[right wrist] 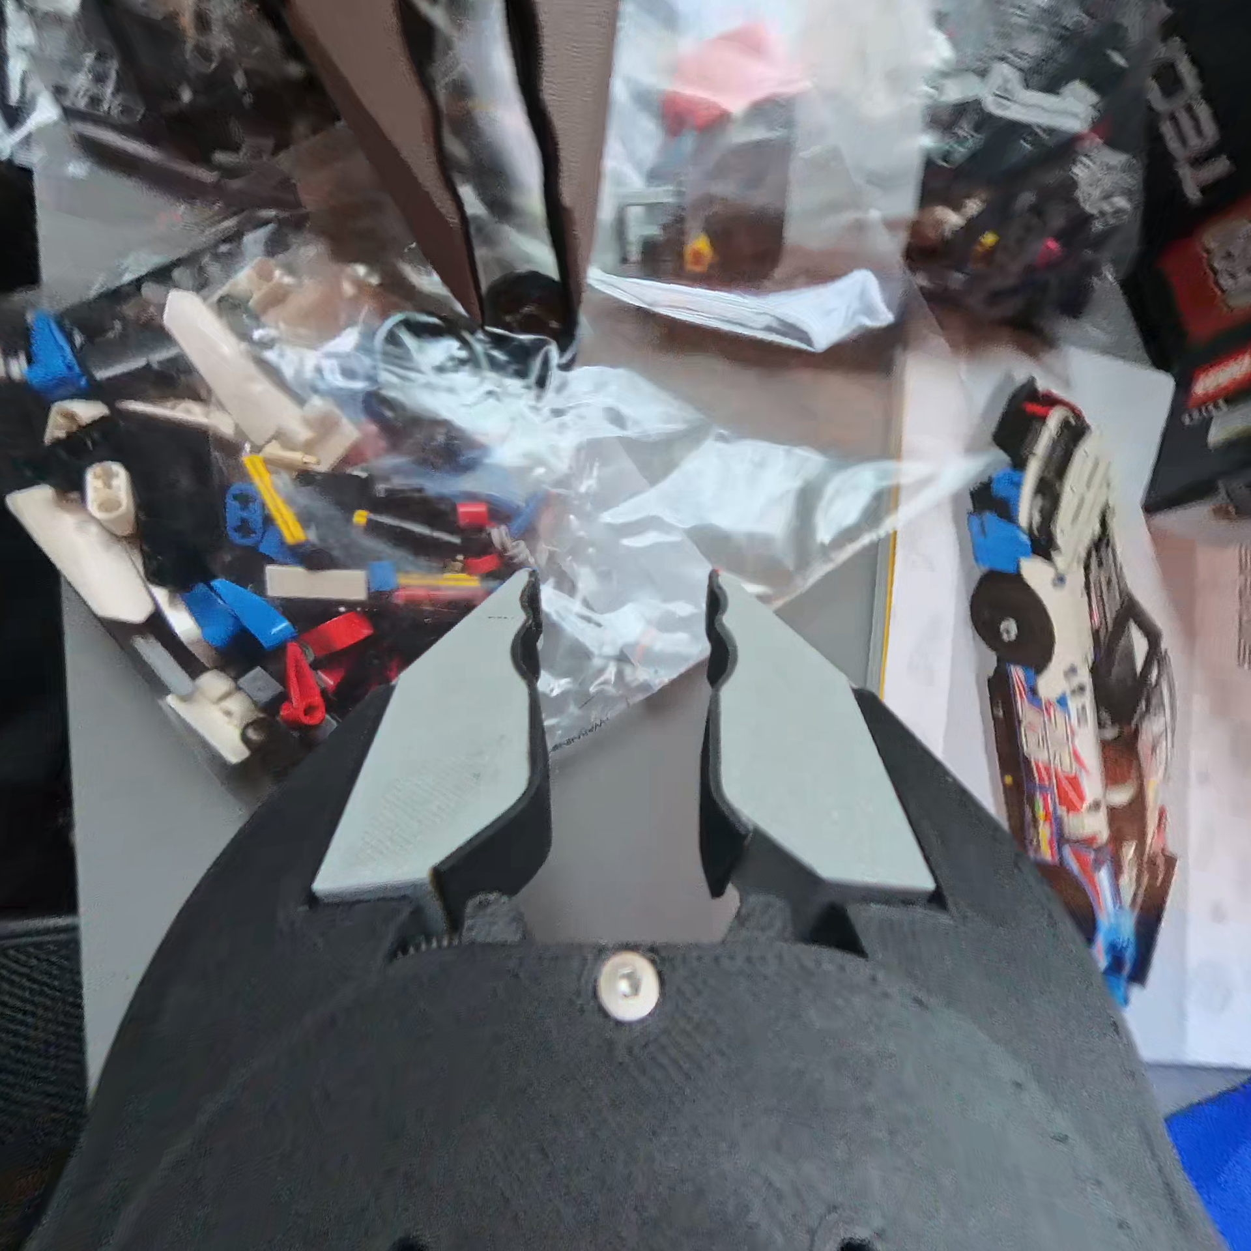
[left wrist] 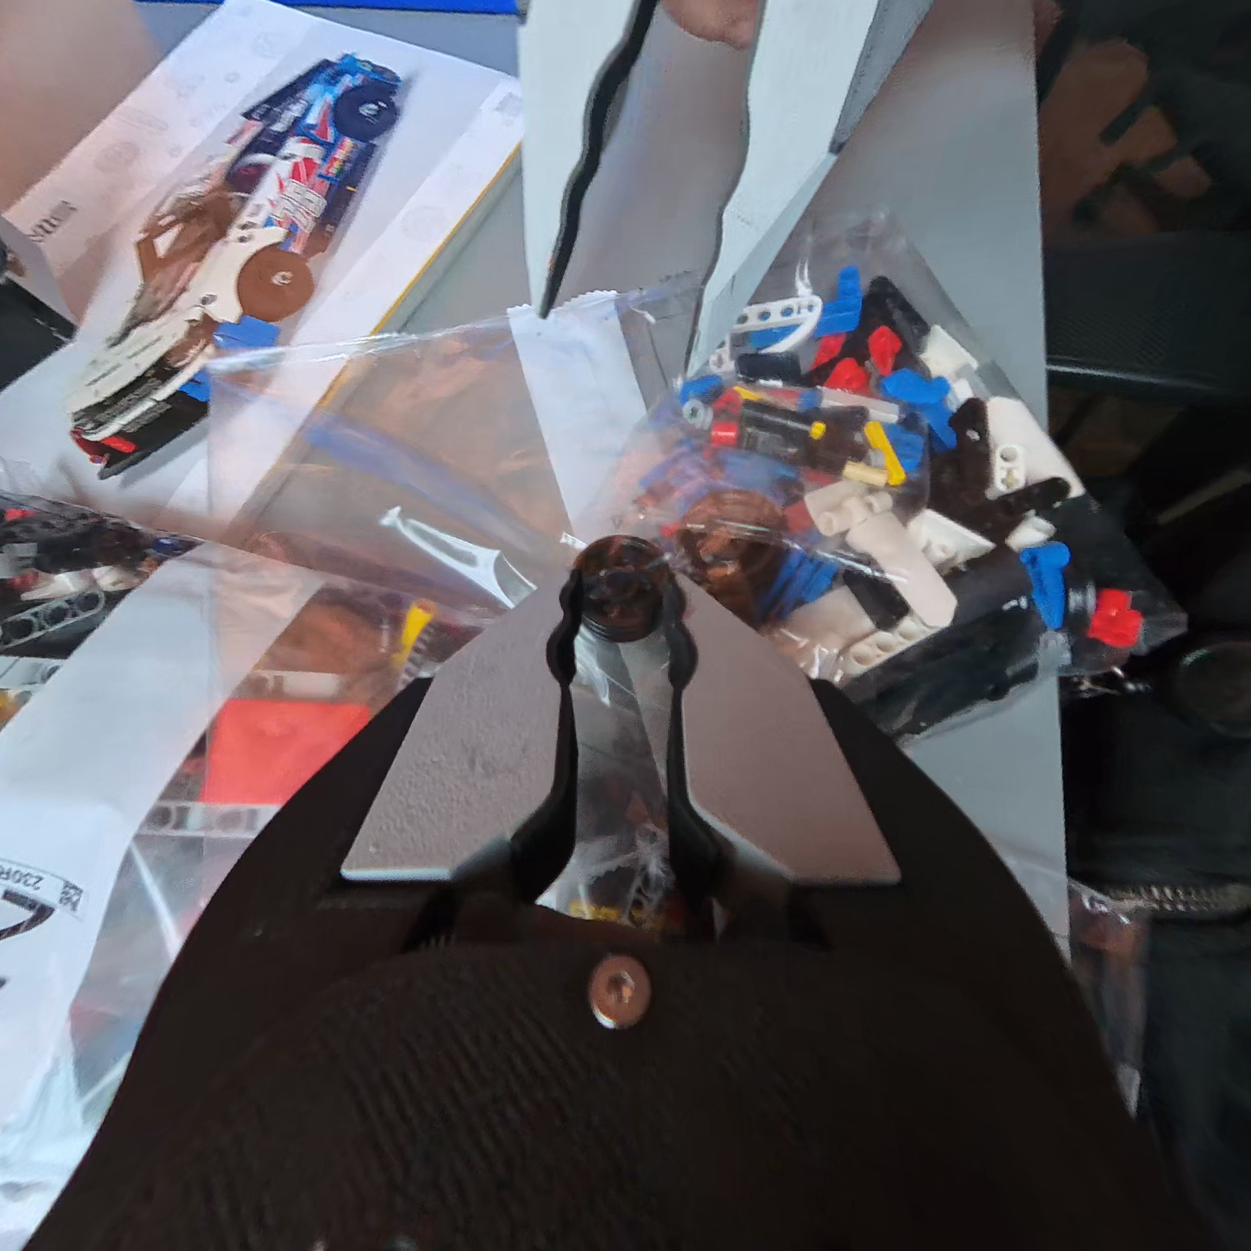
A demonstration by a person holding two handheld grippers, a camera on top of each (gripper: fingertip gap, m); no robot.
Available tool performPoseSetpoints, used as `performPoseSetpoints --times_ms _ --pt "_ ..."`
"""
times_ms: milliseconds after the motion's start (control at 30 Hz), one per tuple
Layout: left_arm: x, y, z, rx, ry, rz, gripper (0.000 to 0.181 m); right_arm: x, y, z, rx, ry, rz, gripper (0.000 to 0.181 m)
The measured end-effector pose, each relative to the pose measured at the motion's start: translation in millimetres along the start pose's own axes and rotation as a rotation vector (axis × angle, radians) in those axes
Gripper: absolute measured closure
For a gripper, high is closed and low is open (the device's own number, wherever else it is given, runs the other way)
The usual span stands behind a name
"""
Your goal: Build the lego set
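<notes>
Grey tabletop [right wrist: 156, 778] is spread with the set's parts, most of them sealed in a clear bag of loose pieces [left wrist: 880, 474]. A small dark round wheel piece [left wrist: 619, 589] is pinched between the nearly closed jaws of the left gripper [left wrist: 619, 609], just beside the bag's emptier, crumpled end and apparently wrapped in its film, though that cannot be told for certain. The right gripper [right wrist: 619, 623] is held over the bag's open edge with its jaws spread and nothing between them. Beyond the bag, the instruction booklet [left wrist: 420, 223] showing the finished car is laid flat, and further bags [left wrist: 81, 562] lie near it. Slipping is judged the main risk: a round piece gripped through slick plastic could roll out, or the bag could be dragged and its pieces spilled off the table edge.
</notes>
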State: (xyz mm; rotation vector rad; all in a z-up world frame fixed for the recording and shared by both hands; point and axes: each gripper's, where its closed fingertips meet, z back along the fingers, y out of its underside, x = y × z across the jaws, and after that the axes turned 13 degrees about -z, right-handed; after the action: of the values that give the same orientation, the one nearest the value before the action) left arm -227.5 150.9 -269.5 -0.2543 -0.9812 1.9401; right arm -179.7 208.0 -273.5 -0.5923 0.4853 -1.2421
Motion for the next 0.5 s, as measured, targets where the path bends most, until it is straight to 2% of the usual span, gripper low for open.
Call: performPoseSetpoints --times_ms 33,233,333,433,500 --pt "-3 1 0 0.002 0.018 -0.007 0.157 4 0 -3 0.019 -0.015 0.056 0.137" --pt "-8 2 -3 0.005 0.053 -0.012 0.163 5 -4 -18 0.093 0.037 0.279 0.158" --pt "-8 2 -3 0.007 0.051 -0.015 0.163 5 1 -26 0.146 0.046 0.33 0.181" --pt "-9 2 -3 0.013 0.043 -0.021 0.164 -11 2 -32 0.149 0.131 0.294 0.181" --pt "-11 2 -2 0.015 0.051 -0.024 0.161 -9 0 -28 0.12 0.098 0.229 0.181"
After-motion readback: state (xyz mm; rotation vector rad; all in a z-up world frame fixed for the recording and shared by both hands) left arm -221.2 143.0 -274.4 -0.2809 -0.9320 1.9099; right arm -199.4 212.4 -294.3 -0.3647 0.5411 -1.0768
